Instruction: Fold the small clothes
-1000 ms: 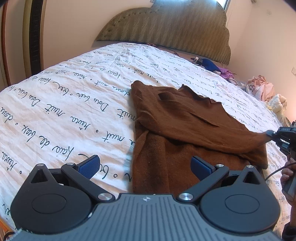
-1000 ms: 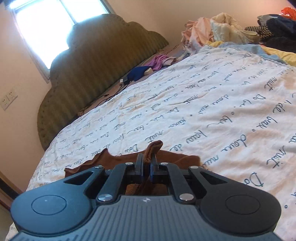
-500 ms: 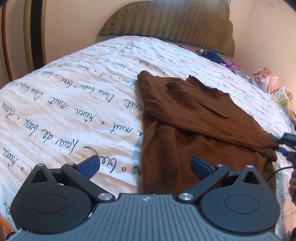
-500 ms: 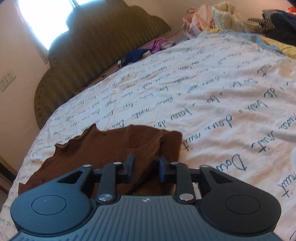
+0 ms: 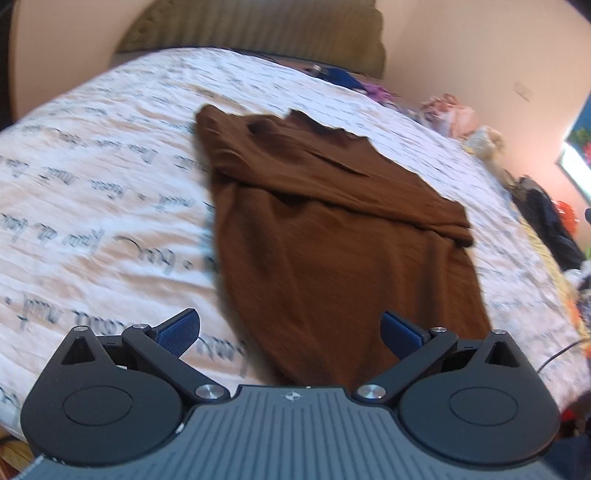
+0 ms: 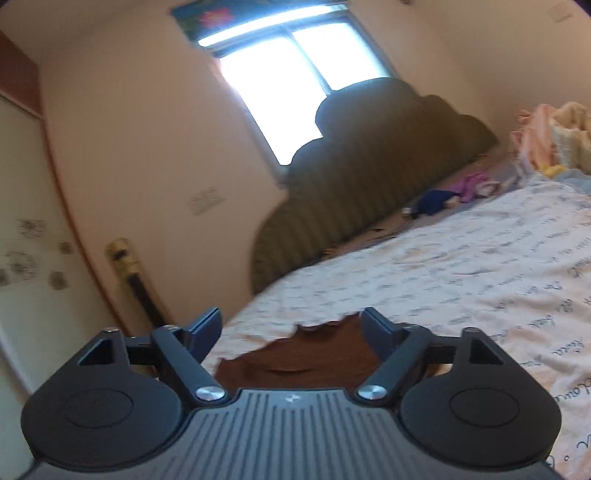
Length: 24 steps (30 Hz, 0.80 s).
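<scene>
Lengthwise, brown garment (image 5: 332, 229) flat on bedsheet (image 5: 110, 206), collar toward headboard (image 5: 258, 33), both grippers' jaws released, right's just opened.

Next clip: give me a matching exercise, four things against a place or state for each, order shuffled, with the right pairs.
Things:
1. brown garment
2. left tongs
3. headboard
4. pink clothes pile

Places or states:
A. under the window
B. open, holding nothing
C. partly folded on the printed sheet
D. heaped at the bed's far right edge

Pairs: 1-C, 2-B, 3-A, 4-D
</scene>
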Tool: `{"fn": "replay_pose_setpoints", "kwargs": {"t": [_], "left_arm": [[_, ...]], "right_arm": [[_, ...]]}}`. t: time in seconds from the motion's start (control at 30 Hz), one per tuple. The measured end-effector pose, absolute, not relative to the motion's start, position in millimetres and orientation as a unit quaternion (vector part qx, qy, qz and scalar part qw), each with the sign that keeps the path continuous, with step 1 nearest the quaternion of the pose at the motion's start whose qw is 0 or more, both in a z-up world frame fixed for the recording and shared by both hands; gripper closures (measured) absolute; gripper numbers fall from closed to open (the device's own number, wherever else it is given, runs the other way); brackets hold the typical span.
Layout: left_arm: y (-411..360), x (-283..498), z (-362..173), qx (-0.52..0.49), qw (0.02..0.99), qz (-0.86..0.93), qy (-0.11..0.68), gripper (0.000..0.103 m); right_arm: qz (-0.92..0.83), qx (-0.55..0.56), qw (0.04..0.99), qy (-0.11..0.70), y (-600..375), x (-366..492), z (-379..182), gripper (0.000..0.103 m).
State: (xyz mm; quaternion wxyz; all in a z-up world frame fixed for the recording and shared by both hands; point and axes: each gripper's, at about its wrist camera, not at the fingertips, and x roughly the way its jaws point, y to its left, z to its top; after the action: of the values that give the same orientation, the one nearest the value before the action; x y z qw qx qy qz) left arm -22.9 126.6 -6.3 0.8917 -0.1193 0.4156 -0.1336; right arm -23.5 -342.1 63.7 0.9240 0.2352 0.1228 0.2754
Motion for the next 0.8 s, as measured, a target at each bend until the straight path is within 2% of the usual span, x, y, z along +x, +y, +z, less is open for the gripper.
{"fn": "replay_pose_setpoints", "kwargs": {"t": [0.1,0.17,0.27,0.37,0.53,0.57,0.6,0.63,0.67,0.7,0.77,0.8], "left_arm": [[122.1,-31.6,-11.7,-0.132,0.877,-0.174,0.429,0.000],[120.4,-35.5,-16.4,-0.136,0.869,-0.185,0.437,0.000],[119.4,-38.6,-25.4,-0.149,0.856,-0.199,0.453,0.001],[114.5,-45.0,-26.3,-0.149,0.845,-0.220,0.464,0.001],[91.2,-49.9,-31.0,-0.113,0.837,-0.239,0.480,0.001],[88.1,-49.3,-32.5,-0.108,0.839,-0.234,0.480,0.003],[87.1,-49.1,-33.0,-0.108,0.841,-0.229,0.477,0.005],[88.9,-49.1,-32.1,-0.116,0.843,-0.227,0.473,0.016],[93.3,-47.3,-31.0,-0.131,0.840,-0.227,0.475,0.033],[98.2,-45.2,-31.2,-0.146,0.835,-0.225,0.481,0.041],[109.3,-42.1,-32.5,-0.174,0.830,-0.213,0.485,0.071],[114.2,-41.4,-33.6,-0.186,0.829,-0.202,0.488,0.081]], "right_arm": [[0.307,0.231,0.909,0.160,-338.1,-42.3,74.6,0.005],[0.315,0.246,0.887,0.232,-330.3,-35.1,57.8,0.005],[0.296,0.278,0.836,0.369,-309.9,-17.2,-3.4,0.005],[0.281,0.277,0.796,0.460,-283.8,-12.4,-57.9,0.005],[0.331,0.300,0.773,0.450,-253.8,-29.1,-74.6,0.006],[0.345,0.304,0.765,0.452,-245.8,-30.8,-76.8,0.010],[0.353,0.297,0.761,0.455,-236.5,-33.0,-79.0,0.027],[0.348,0.284,0.767,0.459,-228.9,-34.1,-79.1,0.061],[0.335,0.275,0.772,0.465,-223.8,-33.2,-79.4,0.080],[0.323,0.280,0.770,0.474,-223.6,-31.2,-82.1,0.096],[0.311,0.304,0.768,0.470,-228.5,-27.3,-87.2,0.097],[0.304,0.310,0.770,0.466,-232.4,-28.3,-86.2,0.098]]}}
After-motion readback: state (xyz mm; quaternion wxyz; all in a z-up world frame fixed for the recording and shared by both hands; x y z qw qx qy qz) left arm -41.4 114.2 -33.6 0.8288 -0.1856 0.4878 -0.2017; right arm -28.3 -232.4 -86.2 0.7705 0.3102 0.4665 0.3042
